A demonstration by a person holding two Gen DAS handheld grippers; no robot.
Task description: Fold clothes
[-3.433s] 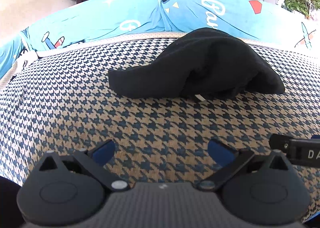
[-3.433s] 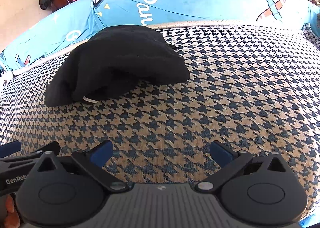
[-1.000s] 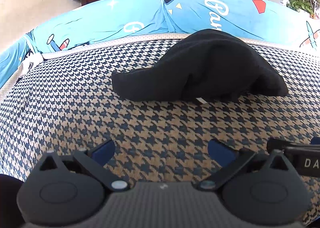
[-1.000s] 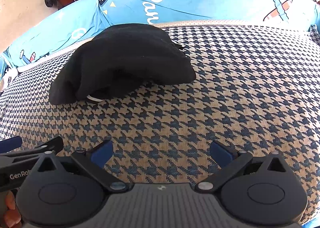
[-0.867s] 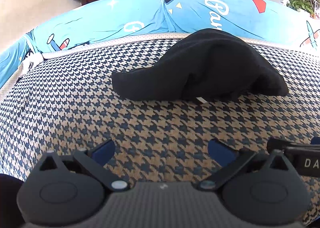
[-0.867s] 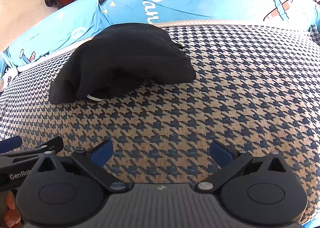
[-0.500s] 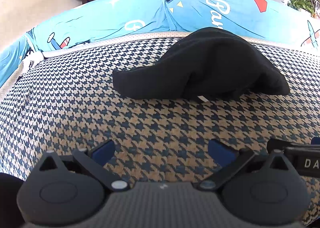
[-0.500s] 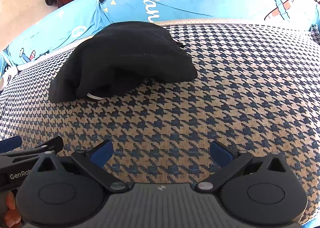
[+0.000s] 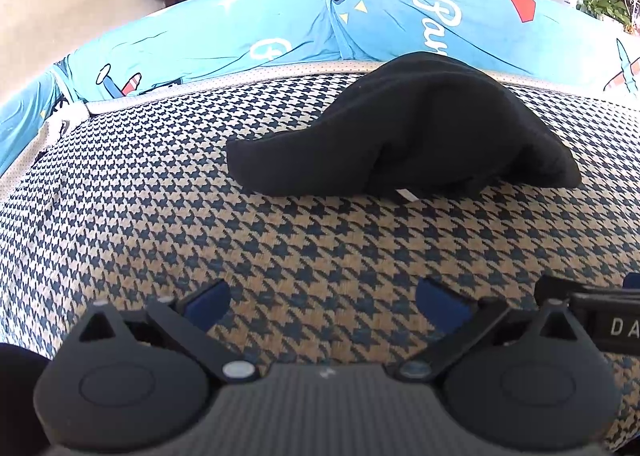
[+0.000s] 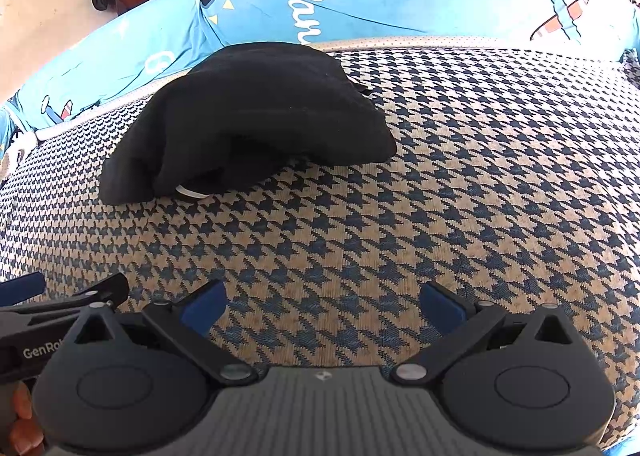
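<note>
Both grippers, left gripper (image 9: 322, 302) and right gripper (image 10: 322, 302), jaws wide and empty (nothing gripped), poised near black garment (image 9: 416, 140), far on houndstooth surface (image 9: 160, 224).

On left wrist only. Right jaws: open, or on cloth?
Observer: Open. The right gripper has only houndstooth cover between its jaws.
Operator: Anything hidden behind the black garment?
Observer: A small black tab sticks out at the right rear edge of the black garment.
Operator: What's behind the left gripper?
Observer: A hand shows at the frame's lower-left corner, just behind the left gripper.
</note>
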